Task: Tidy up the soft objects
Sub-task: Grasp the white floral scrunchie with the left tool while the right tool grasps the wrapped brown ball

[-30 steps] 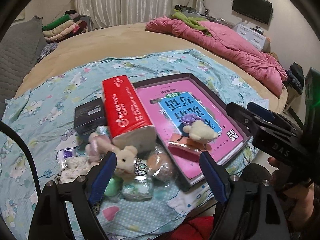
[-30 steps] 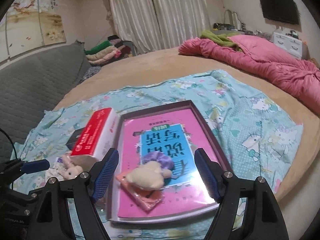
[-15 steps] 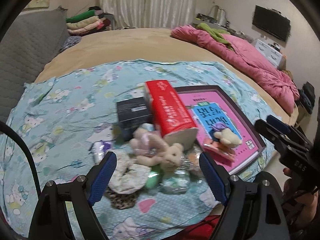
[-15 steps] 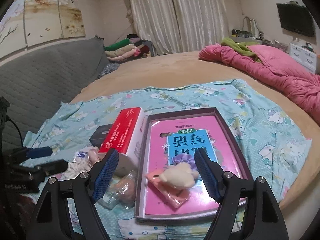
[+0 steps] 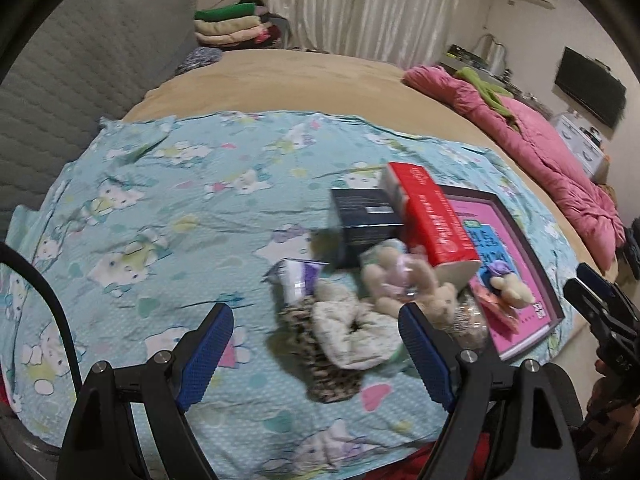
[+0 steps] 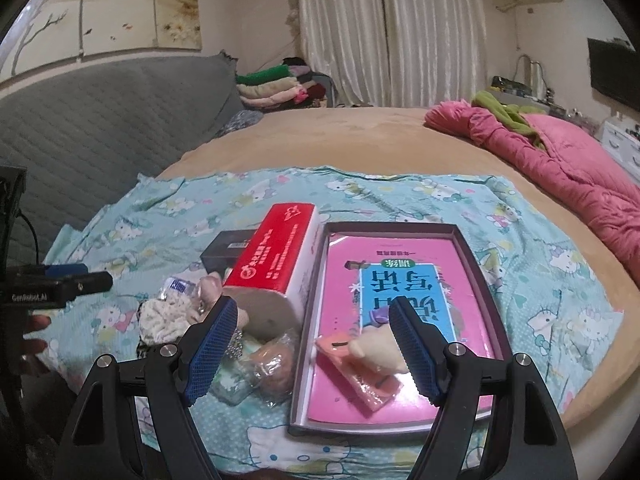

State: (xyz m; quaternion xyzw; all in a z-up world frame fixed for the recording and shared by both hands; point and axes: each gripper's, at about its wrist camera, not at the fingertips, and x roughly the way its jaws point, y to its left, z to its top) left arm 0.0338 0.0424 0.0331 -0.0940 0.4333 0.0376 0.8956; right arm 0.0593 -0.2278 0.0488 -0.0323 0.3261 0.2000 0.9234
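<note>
The left tool [image 5: 316, 344] is hovering with its jaws standing wide and nothing between the pads, over a pale scrunchie [image 5: 352, 332] and a leopard-print scrunchie [image 5: 320, 360] that the right wrist view is only half showing. Beside them a heap of small plush bears [image 5: 404, 280] is lying against the red tissue pack [image 5: 436, 224], with a dark box [image 5: 364, 220] behind; this view is blurring the heap, so separate toys are hard to tell. The right tool [image 6: 312, 344] is also hanging wide and empty above the near end of the tray [image 6: 472, 264], where a pink book [image 6: 400, 280], a cream plush [image 6: 376, 344] and a pink packet [image 6: 360, 376] are lying; its right finger is covering part of the plush. A wrapped bun [image 6: 276, 364] is sitting just left of the tray wall. The blue sheet [image 5: 160, 220] is lying open to the left of the pile, while the tray's near corner is sitting close to the bed edge [image 6: 600, 400]
</note>
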